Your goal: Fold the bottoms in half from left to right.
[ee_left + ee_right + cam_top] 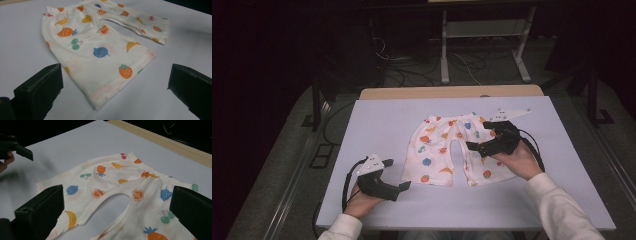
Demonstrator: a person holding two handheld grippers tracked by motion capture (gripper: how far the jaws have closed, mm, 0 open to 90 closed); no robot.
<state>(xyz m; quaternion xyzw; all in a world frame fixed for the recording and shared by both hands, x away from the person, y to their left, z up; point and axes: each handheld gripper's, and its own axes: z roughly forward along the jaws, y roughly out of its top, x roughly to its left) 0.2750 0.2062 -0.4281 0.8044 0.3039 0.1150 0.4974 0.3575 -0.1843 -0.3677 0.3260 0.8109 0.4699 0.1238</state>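
a pair of small white cotton shorts printed with coloured fruit [447, 150] lies flat in the middle of a pale lilac table top [377, 120], waistband toward the far edge, both legs pointing back at the person. the left gripper [404, 186], black with a grey plate on top, hovers just beside the hem of the nearer leg, its jaws wide apart and holding nothing; in the left gripper view that hem [125, 77] sits between the jaws but a little ahead of them. the right gripper [471, 146] hangs over the other leg, near the crotch, jaws likewise spread and empty, with fabric [140, 200] spanning the gap in its own view. the work appears to be at the approach stage, before any grasp, likely ahead of a fold. the next move calls for lowering each gripper to a hem edge and pinching a single layer without bunching the thin cloth.
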